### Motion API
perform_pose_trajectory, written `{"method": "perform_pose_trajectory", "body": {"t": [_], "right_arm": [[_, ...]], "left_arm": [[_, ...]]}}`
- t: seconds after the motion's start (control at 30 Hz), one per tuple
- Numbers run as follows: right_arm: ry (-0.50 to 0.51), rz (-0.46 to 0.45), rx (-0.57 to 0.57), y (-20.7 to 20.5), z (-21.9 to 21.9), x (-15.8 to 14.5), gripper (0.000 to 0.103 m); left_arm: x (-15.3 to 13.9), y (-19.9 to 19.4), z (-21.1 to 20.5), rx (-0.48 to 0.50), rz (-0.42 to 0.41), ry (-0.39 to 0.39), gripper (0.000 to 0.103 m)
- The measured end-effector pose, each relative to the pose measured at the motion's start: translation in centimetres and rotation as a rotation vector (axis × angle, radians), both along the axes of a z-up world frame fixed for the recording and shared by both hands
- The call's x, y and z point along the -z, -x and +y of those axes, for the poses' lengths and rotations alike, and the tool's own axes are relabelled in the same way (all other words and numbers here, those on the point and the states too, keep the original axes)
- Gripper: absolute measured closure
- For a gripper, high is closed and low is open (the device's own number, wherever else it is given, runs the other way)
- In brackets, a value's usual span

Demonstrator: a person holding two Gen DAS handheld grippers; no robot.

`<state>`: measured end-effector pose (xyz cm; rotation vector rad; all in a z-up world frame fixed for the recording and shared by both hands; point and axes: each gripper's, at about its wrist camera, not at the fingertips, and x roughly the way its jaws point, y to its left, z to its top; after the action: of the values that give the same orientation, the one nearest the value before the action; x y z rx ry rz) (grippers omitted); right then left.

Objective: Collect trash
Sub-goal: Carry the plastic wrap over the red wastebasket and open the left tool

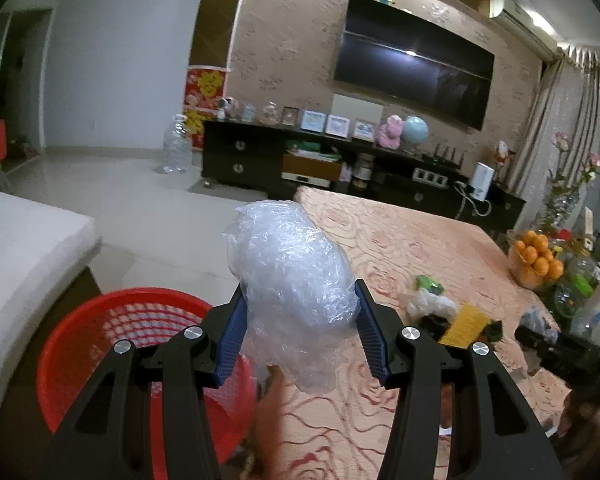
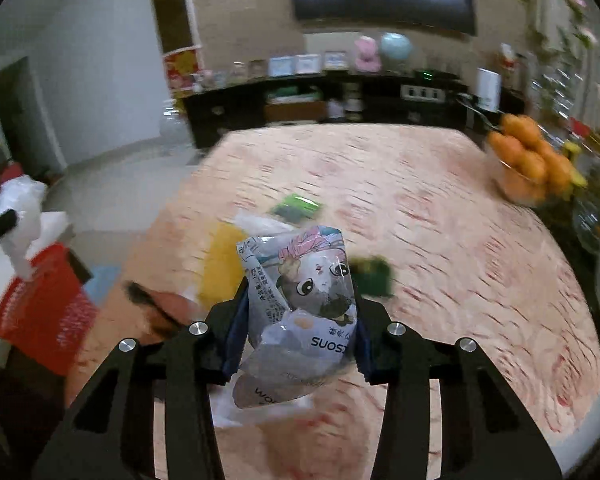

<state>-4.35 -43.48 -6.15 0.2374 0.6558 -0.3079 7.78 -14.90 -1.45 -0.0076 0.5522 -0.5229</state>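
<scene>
We see a living room: a table (image 1: 420, 240) under a pink rose-pattern cloth, a dark TV (image 1: 414, 64) on a beige wall, and a black cabinet (image 1: 260, 160) below it lined with photo frames, a pink plush toy and a globe. White tile floor on the left, with a big clear water bottle (image 1: 177, 146) standing by the cabinet. The left gripper (image 1: 300, 300) has its jaws clamped on a crumpled clear plastic wad (image 1: 292, 276), held in the air at the table's left edge, near a red mesh basket (image 1: 100, 332) on the floor beside the table. The right gripper (image 2: 300, 308) has its jaws closed on a cartoon-printed wrapper (image 2: 304, 292), raised above the cloth; the view is motion-blurred. Still lying on the table: a green packet (image 2: 296, 206), a yellow item (image 2: 222, 264), and a white bag (image 1: 430, 304). A bowl of oranges (image 1: 536, 260) sits at the table's right edge.
</scene>
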Motion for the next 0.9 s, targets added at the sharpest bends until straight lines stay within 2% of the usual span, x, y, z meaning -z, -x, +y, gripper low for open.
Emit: {"method": "perform_pose_trajectory", "body": {"t": [0.23,0.4,0.53,0.9], "right_arm": [[0.011,-0.061,-0.213,-5.2,5.7,-3.6,0.06],[0.019,-0.079,-0.34,-8.4,9.6,-4.8,0.06],[0.014,-0.068,-0.438,-10.6,13.2,-4.5,0.06],[-0.062,-0.002,-0.563,-14.4,19.8,-2.7,0.06]], "left_arm": [[-0.7,-1.5,3.5,-0.105,-0.005,-0.04,0.054],[-0.3,-2.7,6.8,-0.192,0.006,-0.063,0.054],[1.0,-4.0,9.0,-0.243,0.044,-0.06,0.054],[2.5,-5.6,11.3,-0.299,0.121,-0.104,0.054]]}}
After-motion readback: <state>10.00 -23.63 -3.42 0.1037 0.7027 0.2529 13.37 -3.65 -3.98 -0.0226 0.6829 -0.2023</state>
